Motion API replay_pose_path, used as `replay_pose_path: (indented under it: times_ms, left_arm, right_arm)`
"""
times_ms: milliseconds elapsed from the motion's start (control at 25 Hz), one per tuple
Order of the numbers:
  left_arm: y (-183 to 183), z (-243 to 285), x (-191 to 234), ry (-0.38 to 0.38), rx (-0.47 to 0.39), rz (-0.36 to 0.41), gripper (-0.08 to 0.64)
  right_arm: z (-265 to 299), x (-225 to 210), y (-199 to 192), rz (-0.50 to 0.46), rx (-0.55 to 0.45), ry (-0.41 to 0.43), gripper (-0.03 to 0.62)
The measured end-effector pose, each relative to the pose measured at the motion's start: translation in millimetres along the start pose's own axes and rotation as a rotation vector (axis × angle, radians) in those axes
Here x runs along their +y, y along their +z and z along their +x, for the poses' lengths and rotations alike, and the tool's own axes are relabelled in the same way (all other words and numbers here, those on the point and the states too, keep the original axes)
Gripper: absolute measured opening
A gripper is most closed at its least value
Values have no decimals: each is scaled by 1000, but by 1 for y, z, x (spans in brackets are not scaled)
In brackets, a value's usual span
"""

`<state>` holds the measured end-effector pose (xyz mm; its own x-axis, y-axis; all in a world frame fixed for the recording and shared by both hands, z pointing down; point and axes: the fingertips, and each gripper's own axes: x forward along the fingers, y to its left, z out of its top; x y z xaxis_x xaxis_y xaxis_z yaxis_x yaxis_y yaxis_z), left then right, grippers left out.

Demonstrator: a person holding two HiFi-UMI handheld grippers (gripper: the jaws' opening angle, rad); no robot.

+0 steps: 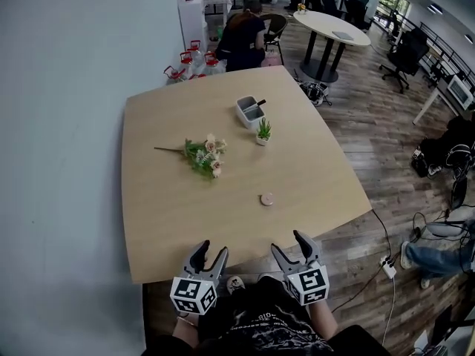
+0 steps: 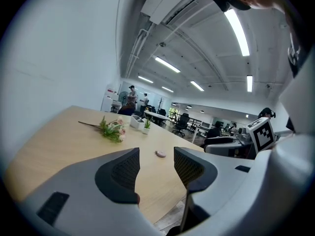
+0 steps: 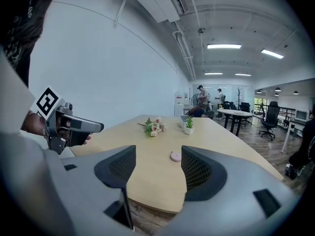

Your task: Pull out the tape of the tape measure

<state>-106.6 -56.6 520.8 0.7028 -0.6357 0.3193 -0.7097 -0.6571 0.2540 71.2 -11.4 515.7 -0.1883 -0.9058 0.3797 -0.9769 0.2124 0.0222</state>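
Observation:
A small round pinkish tape measure lies flat on the light wooden table, toward its near right part. It also shows in the left gripper view as the tape measure and in the right gripper view as the tape measure, ahead of the jaws. My left gripper and right gripper hover at the table's near edge, both open and empty, well short of the tape measure. The same left gripper and right gripper show parted jaws.
A bunch of artificial flowers lies mid-table. Behind it stand a small potted plant and a grey holder with a pen. A person crouches beyond the far edge, near water bottles. Cables and a power strip lie on the floor at right.

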Motion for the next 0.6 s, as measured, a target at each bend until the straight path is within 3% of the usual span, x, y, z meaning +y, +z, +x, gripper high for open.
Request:
replay_pose_path:
  times_ms: [320,600]
  left_arm:
    - [6,19,6,32,15,-13,222]
    - [18,27,19,118,12,-18,222]
  right_arm:
    - [31,-15,3,-4,37,58,290]
    - [96,-36,12,-95,100,150,289]
